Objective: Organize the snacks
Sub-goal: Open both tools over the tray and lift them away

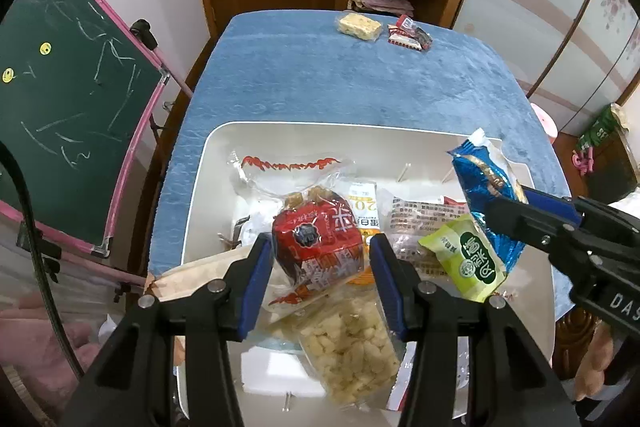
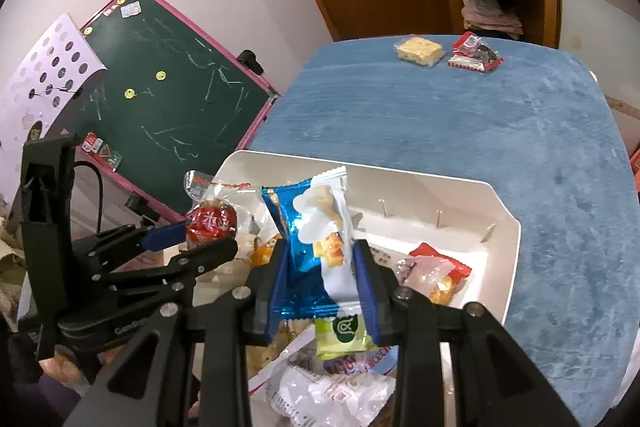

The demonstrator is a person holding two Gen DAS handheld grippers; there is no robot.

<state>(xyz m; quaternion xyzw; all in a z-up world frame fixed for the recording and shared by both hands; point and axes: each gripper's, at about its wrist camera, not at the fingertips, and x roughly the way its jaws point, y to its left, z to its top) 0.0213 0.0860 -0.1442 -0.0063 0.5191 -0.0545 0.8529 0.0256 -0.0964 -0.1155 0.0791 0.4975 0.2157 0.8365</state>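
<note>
My left gripper (image 1: 320, 243) is shut on a red snack packet (image 1: 316, 227) and holds it over the white tray (image 1: 208, 155). From the right wrist view the same gripper (image 2: 200, 239) shows at the left with the red packet (image 2: 210, 221) between its fingers. My right gripper (image 2: 320, 247) is shut on a blue and white packet (image 2: 304, 227), also above the tray (image 2: 500, 227). A green packet (image 2: 340, 335) sits just under the blue one; whether it is gripped too I cannot tell. In the left wrist view the right gripper (image 1: 508, 203) reaches in from the right.
The tray holds several loose snacks, among them a clear bag of pale puffs (image 1: 348, 343). At the far edge of the blue tablecloth (image 1: 320, 87) lie a yellow cake packet (image 1: 358, 25) and a red packet (image 1: 408, 35). A green chalkboard (image 1: 72, 87) stands left of the table.
</note>
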